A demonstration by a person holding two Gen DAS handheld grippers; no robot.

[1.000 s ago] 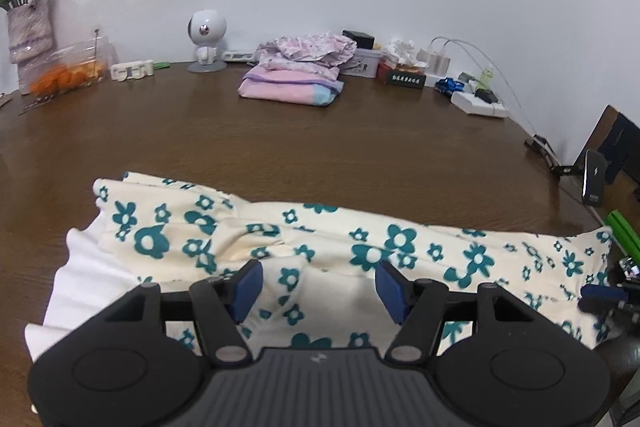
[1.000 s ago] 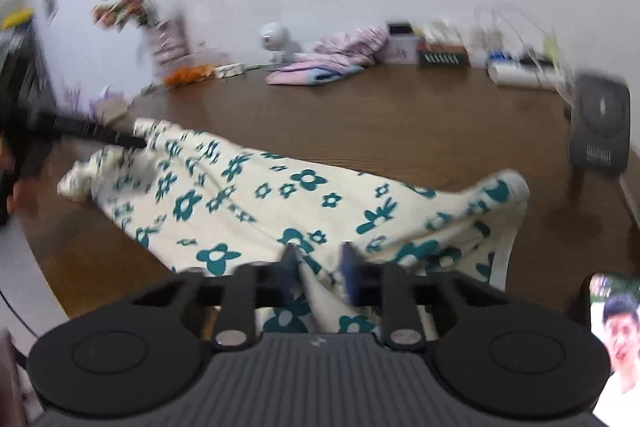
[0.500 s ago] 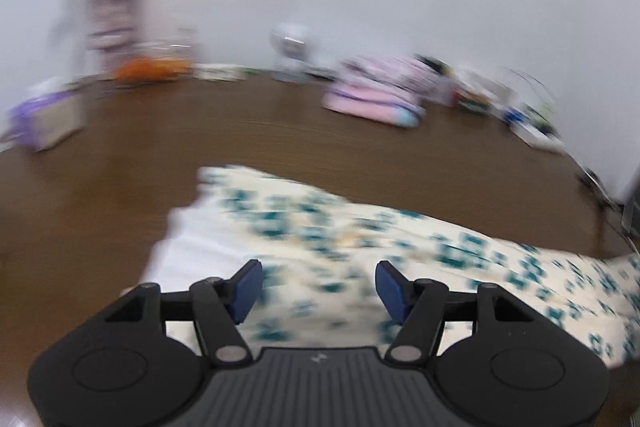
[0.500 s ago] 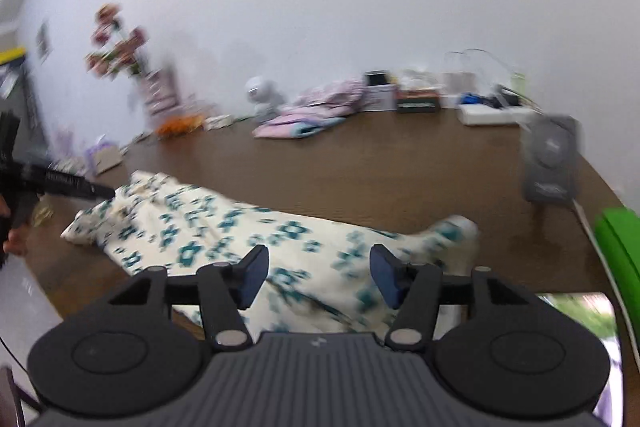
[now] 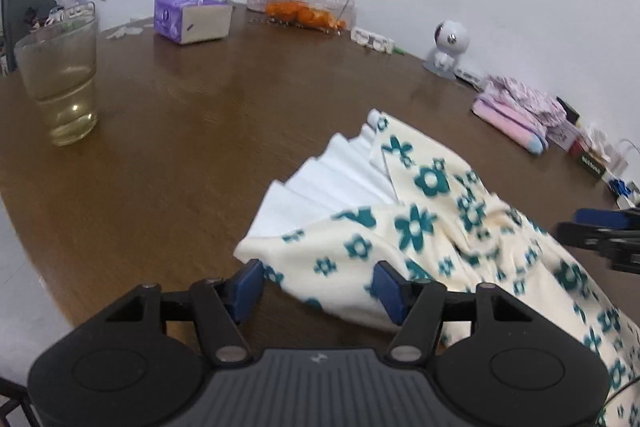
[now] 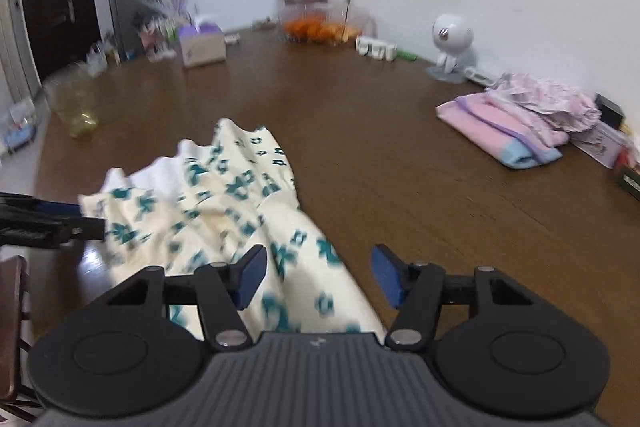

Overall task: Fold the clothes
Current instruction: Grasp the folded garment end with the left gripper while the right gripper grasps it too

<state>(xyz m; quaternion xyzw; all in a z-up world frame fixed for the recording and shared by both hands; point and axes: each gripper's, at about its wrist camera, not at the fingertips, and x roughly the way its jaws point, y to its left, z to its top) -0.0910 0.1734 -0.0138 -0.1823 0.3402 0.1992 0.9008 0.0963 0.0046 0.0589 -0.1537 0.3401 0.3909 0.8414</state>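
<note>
Soft cloth garment [image 5: 420,227]; glossy wood table [image 5: 180,147].

No text, number or brand can be read in either view. The dark box [image 5: 591,160] at the far right of the table [image 5: 200,131] carries a pale strip of print, but it is too small and blurred to make out. The purple tissue box [image 5: 192,19] at the far left shows only a small unreadable mark on its side. Each gripper body bears a small pale emblem [image 5: 319,359] near the camera, a shape, not letters.
</note>
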